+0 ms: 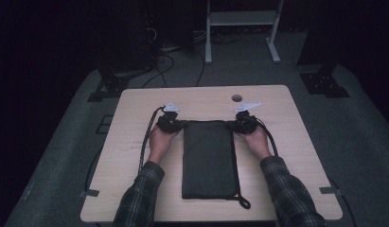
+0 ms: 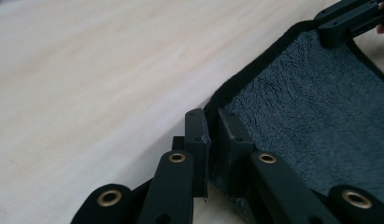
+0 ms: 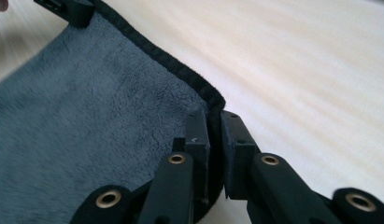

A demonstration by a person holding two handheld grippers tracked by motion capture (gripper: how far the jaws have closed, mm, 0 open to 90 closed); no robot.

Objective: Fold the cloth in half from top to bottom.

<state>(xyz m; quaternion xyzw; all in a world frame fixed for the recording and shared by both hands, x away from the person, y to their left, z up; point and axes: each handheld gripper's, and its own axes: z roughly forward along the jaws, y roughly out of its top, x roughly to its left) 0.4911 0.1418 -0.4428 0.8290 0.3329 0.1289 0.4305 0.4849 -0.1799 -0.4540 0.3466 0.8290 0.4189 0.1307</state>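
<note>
Two claws are clamped on the far corners of a dark grey towel, one at each corner. The left claw has its jaws pinched together on the towel's far left corner; in the left gripper view the bound black edge runs up between the two pads. The right claw grips the far right corner the same way, and in the right gripper view the hem disappears between its closed jaws. Each gripper view also catches the other claw at the opposite corner, at the top of the picture.

The towel lies flat, folded into a long narrow rectangle that runs from the far grip line towards the person's edge of the tabletop. Its pile is fleecy, with a darker stitched border, and a small loop sticks out at the near right corner.

The tabletop is pale wood grain with rounded corners and a small round hole near its far edge. Both forearms wear plaid sleeves. Black cables trail from the claws back over the wood.

The room around is dim: grey carpeted floor, cables on it beyond the tabletop, and the legs of a light metal frame at the back.
</note>
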